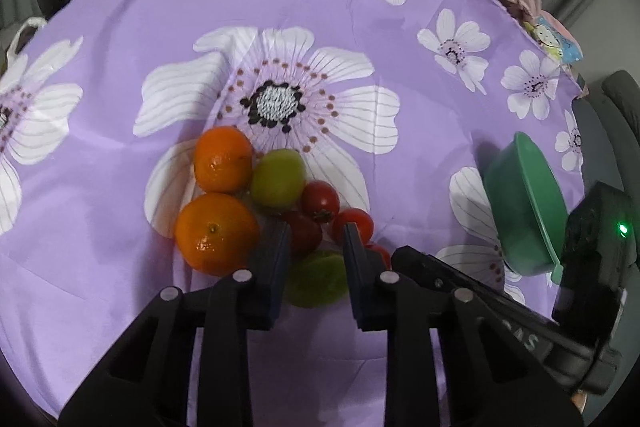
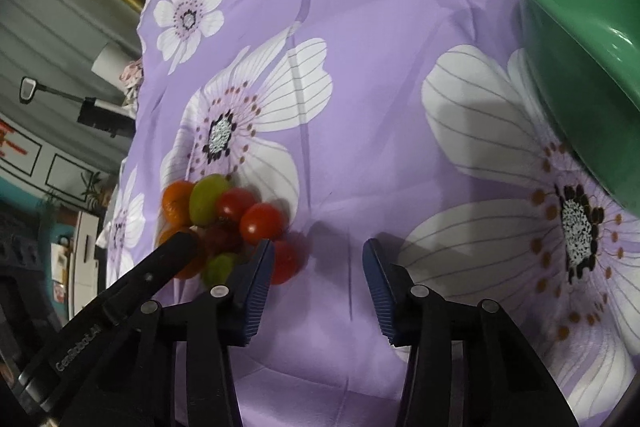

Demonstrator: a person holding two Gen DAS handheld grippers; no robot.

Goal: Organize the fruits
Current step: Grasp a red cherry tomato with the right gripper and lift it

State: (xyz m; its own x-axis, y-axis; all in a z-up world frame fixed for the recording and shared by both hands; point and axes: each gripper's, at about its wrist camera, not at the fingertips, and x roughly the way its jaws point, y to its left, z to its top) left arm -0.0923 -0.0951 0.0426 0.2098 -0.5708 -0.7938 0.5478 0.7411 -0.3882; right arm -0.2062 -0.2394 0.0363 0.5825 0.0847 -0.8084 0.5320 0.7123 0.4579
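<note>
A: In the left wrist view, what do you see?

B: A purple tablecloth (image 1: 120,131) with big white flowers. On it lies a heap of fruits: two oranges (image 1: 218,233), one behind the other, a green fruit (image 1: 279,178) beside them, and some red tomatoes (image 1: 320,199) to the right. Another green fruit (image 1: 316,281) lies nearest to the camera.

A: And the left gripper (image 1: 316,233)?

B: Its blue fingers (image 1: 276,267) stand narrow, down in the heap. A dark red tomato (image 1: 305,235) is between them and the left pad seems to touch it, but I cannot tell if both pads press it. The near green fruit shows in the gap lower down. At the right edge stands a green bowl (image 1: 524,203), tilted, beside the black body of the other gripper.

A: Now the right wrist view?

B: The right gripper (image 2: 318,247) is partly open, and only bare cloth is between its pads. Its left finger (image 2: 256,287) is just beside one tomato (image 2: 285,262), in front of it. The fruit heap lies at the left, and the left gripper's black arm reaches into it. The green bowl (image 2: 580,75) fills the upper right corner, well apart from the fruits.
</note>
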